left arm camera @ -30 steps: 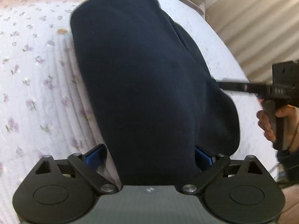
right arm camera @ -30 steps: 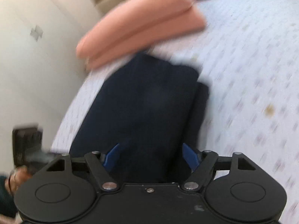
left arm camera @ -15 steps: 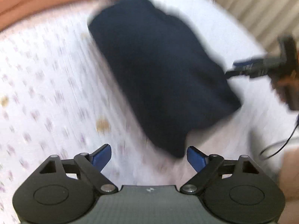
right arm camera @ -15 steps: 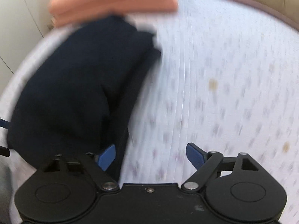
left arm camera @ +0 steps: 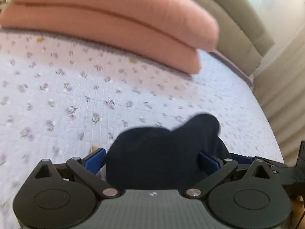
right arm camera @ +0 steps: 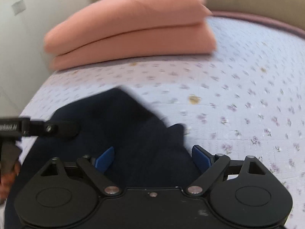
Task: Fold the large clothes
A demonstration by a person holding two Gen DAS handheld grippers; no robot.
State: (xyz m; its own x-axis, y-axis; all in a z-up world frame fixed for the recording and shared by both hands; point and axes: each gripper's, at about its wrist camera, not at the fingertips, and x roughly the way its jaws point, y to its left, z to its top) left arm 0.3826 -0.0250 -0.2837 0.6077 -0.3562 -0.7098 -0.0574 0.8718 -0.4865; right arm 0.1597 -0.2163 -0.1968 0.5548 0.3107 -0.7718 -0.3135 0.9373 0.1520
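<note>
A folded navy garment [left arm camera: 164,139] lies on the flowered bed cover [left arm camera: 57,95]. My left gripper [left arm camera: 152,157] hangs over its near end with the jaws opening wide. The dark cloth fills the gap between the blue pads [left arm camera: 96,158], and no pinch shows. In the right wrist view the same garment [right arm camera: 114,118] spreads to the left, and my right gripper [right arm camera: 153,157] is over its right edge, jaws also opening, cloth lying between them. The left gripper [right arm camera: 49,128] reaches in from the left over the garment. A hand [right arm camera: 7,173] holds its grip.
A stack of folded salmon-pink bedding [left arm camera: 114,22] [right arm camera: 133,24] lies at the head of the bed. Behind it is a beige padded headboard [left arm camera: 238,28]. A pale wall [right arm camera: 22,28] runs along the left side. The cover [right arm camera: 247,95] stretches out to the right.
Both views swung toward the head of the bed, bringing the pink stack into sight. The left jaws went from bare cover beside the garment to over its end. The right jaws moved fully over the cloth.
</note>
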